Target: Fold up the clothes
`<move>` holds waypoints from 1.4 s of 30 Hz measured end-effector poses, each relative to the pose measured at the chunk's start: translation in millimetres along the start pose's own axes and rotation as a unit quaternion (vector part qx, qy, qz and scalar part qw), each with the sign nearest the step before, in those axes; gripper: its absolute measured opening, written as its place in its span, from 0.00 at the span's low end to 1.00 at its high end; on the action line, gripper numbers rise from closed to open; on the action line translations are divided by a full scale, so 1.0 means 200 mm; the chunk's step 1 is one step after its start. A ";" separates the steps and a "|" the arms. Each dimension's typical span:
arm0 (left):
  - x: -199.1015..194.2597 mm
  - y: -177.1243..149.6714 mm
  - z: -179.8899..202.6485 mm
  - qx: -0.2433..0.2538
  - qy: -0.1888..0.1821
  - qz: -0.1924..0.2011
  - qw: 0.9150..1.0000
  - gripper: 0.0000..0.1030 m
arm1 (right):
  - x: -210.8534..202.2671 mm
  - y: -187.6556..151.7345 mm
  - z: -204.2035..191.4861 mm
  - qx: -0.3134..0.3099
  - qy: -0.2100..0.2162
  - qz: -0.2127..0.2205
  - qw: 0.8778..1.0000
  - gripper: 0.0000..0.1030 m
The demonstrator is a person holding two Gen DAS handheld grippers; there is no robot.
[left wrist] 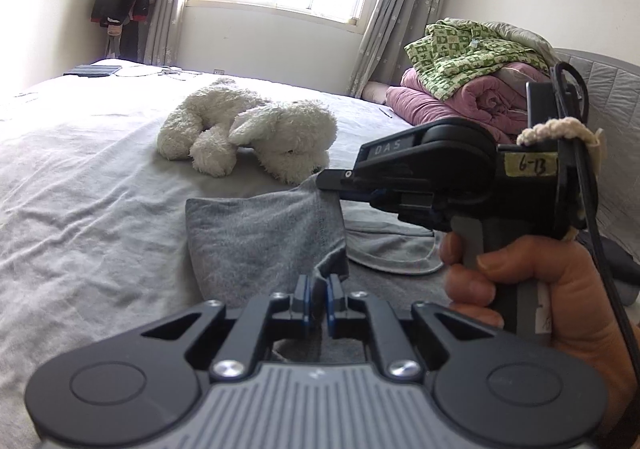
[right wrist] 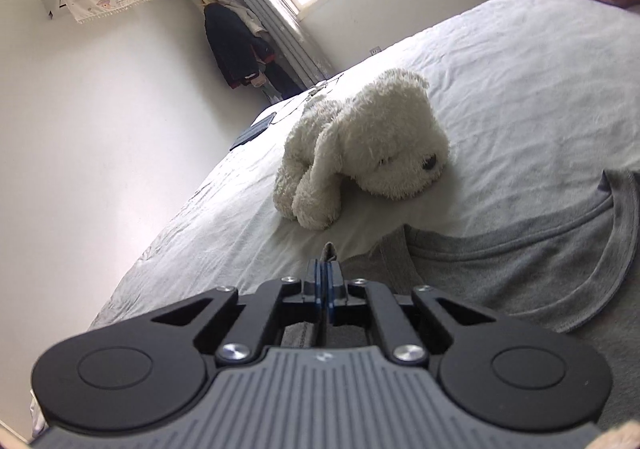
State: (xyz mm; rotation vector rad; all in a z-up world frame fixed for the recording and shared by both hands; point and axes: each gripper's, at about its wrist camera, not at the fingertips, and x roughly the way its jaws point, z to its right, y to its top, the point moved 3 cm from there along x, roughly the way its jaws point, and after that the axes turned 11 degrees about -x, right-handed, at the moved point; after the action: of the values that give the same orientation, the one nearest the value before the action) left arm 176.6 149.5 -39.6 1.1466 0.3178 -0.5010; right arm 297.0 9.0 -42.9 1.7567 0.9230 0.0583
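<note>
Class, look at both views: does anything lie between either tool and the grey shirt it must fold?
No. The left tool and the right tool are each shut on the grey cotton shirt. The white plush dog lies beyond it on the bed sheet.

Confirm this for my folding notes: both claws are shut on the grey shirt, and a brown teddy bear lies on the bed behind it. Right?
Nearly. The toy is a white plush dog, not a brown teddy bear, as the right wrist view shows. The left claw and right claw are both shut on the grey shirt on the bed.
</note>
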 end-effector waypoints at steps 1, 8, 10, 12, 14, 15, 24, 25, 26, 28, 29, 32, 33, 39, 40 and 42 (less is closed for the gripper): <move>0.00 0.00 0.01 0.002 -0.005 -0.001 1.000 0.08 | -0.02 0.02 -0.01 -0.009 -0.008 0.005 1.000 0.05; 0.05 -0.04 0.10 0.021 -0.035 -0.023 0.999 0.08 | -0.07 0.02 0.07 -0.017 -0.049 0.009 0.999 0.05; 0.07 -0.06 0.12 0.032 -0.042 -0.033 0.998 0.08 | -0.08 0.01 0.12 -0.013 -0.058 0.007 0.998 0.05; 0.09 -0.06 0.14 0.046 -0.054 -0.042 0.997 0.08 | -0.09 -0.01 0.16 -0.008 -0.066 0.005 0.998 0.05; 0.09 -0.04 0.15 0.060 -0.070 -0.047 0.995 0.13 | -0.11 -0.04 0.21 -0.001 -0.071 0.002 0.997 0.05; 0.09 -0.03 0.15 0.066 -0.075 -0.045 0.994 0.18 | -0.11 -0.06 0.24 0.003 -0.073 0.000 0.997 0.05; 0.36 0.18 -0.15 0.023 0.031 -0.050 0.998 0.42 | -0.12 -0.18 0.38 0.040 -0.069 -0.007 0.997 0.05; 0.41 0.19 -0.21 0.001 0.038 -0.054 0.998 0.42 | -0.13 -0.19 0.39 0.042 -0.067 -0.005 0.997 0.05; 0.45 0.20 -0.25 -0.022 0.041 -0.057 0.997 0.42 | -0.13 -0.20 0.40 0.045 -0.065 -0.003 0.997 0.05; 0.51 0.22 -0.33 -0.064 0.041 -0.061 0.995 0.42 | -0.14 -0.21 0.41 0.051 -0.061 0.004 0.997 0.05; 0.54 0.22 -0.36 -0.082 0.037 -0.061 0.994 0.42 | -0.14 -0.22 0.42 0.054 -0.058 0.008 0.997 0.05; 0.60 0.24 -0.40 -0.123 0.018 -0.059 0.991 0.42 | -0.14 -0.25 0.44 0.063 -0.052 0.019 0.997 0.05; 0.62 0.25 -0.40 -0.128 0.014 -0.060 0.990 0.42 | -0.14 -0.26 0.44 0.067 -0.050 0.023 0.996 0.05; 0.70 0.28 -0.37 -0.122 -0.005 -0.062 0.991 0.18 | -0.16 -0.26 0.46 0.087 -0.030 0.048 0.995 0.05; 0.71 0.29 -0.37 -0.117 -0.008 -0.061 0.991 0.09 | -0.17 -0.26 0.46 0.083 -0.029 0.052 0.995 0.05; 0.71 0.28 -0.35 -0.099 -0.007 -0.045 0.994 0.09 | -0.19 -0.24 0.44 0.076 -0.029 0.060 0.995 0.05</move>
State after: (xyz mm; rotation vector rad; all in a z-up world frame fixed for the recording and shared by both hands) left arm 328.2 201.7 -91.2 0.9390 0.3993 -0.5441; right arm 284.1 -78.3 -103.9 1.9439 0.7965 0.0165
